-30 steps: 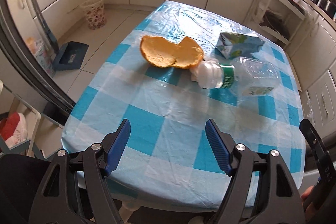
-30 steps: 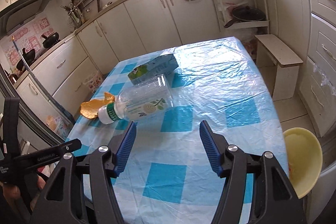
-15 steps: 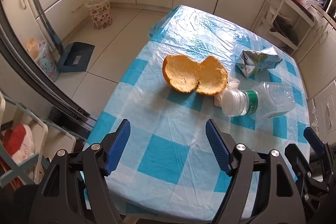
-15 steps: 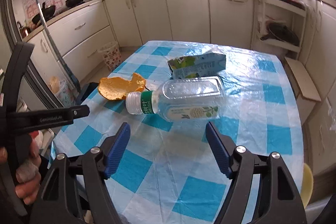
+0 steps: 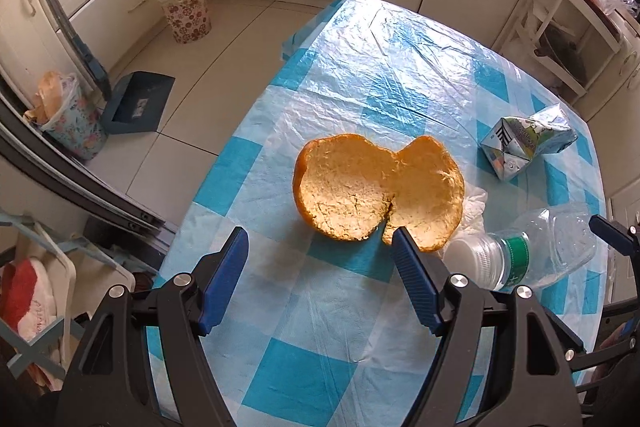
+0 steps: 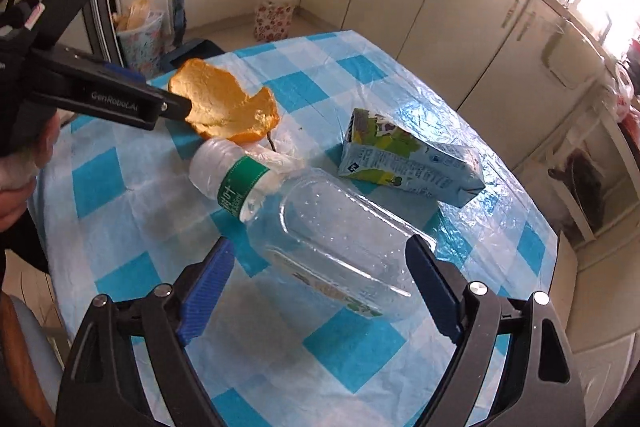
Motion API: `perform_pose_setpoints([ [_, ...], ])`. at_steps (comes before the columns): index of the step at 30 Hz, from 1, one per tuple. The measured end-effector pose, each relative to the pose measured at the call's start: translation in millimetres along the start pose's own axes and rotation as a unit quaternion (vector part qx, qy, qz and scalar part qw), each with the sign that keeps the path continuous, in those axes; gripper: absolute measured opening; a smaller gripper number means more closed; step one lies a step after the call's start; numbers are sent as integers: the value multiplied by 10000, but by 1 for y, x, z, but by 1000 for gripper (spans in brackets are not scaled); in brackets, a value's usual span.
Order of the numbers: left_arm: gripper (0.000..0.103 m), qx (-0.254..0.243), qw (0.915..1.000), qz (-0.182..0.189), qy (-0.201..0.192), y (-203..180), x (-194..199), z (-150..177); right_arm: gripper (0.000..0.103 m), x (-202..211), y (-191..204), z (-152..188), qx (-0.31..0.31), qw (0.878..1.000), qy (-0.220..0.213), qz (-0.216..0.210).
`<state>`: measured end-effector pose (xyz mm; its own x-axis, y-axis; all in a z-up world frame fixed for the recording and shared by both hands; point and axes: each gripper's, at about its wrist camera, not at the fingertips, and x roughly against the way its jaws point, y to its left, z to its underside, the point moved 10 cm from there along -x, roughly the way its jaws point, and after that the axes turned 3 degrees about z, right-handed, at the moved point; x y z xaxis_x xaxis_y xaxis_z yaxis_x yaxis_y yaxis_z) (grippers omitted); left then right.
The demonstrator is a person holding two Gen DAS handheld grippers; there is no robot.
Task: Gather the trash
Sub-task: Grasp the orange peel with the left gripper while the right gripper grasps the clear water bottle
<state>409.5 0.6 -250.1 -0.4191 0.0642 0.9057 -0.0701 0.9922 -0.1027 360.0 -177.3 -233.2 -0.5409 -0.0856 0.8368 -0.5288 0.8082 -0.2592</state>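
Right tongs (image 6: 320,263) straddle bottle (image 6: 332,239).

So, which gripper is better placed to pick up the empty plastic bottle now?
The right gripper. Its jaws have just been opening and now stand wide around the bottle, not yet touching it. The left gripper is open before the orange peel.

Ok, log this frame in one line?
phase: approach | left hand-held gripper: open, nearing orange peel | right hand-held gripper: jaws just opening, straddling clear plastic bottle, no contact
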Motion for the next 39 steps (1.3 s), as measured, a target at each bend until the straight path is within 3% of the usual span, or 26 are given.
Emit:
perform_pose_setpoints([
  [10, 71, 92, 9999, 7, 65, -6, -19, -6, 90, -24, 10, -11, 1030, 9940, 341, -163],
  [15, 70, 35, 10000, -12, 13, -12, -25, -13, 87, -17, 11, -3, 894, 9943, 397, -436],
  [21, 41, -1, 10000, -50, -34, -17, -31, -17, 85, 1, 12, 24, 580, 9954, 619, -448],
  [27, 14, -45, 9998, 178, -95, -26, -27, -16, 84, 18, 11, 51, 43, 9959, 845, -309],
  [31, 10, 40, 9990, 406, -178, -25, -18, -15, 84, 17, 15, 58, -222, 9969, 731, -201],
  [39, 7, 112, 9935, 1020, -485, -21, 15, -9, 71, 33, 9, 71, -1364, 9890, 427, -378],
])
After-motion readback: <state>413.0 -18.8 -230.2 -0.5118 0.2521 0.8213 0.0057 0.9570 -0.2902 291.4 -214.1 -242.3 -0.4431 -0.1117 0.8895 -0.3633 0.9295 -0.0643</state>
